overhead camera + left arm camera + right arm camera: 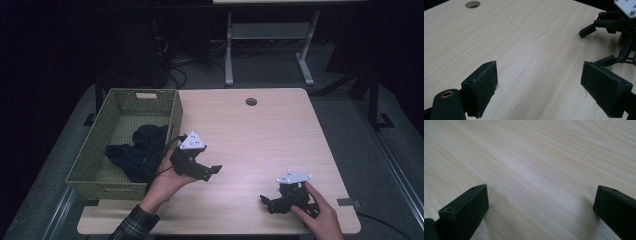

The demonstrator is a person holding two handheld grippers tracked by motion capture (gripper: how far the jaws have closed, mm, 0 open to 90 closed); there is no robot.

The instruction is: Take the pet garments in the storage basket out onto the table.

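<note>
**Dark Cloth Lies in Basket as Both Claws Hang Empty**

On the left side of the table [260, 130], the green woven basket [95, 150] holds a heap of dark cloth [137, 150] on its floor, toward the near right corner. Just right of the basket wall you hold the left gripper [207, 172], jaws spread wide and gripping nothing, over bare wood. Farther right, near the front edge, your right gripper [270, 204] sits low over the tabletop, its jaws equally wide apart and empty (the grain runs unbroken between them).

Judging from this, the main risk is a snag: the left gripper's cable trails back over the basket rim beside the cloth, so a quick pull could drag fabric out or tip the light basket. No brand, label or legible writing appears on any surface.
</note>
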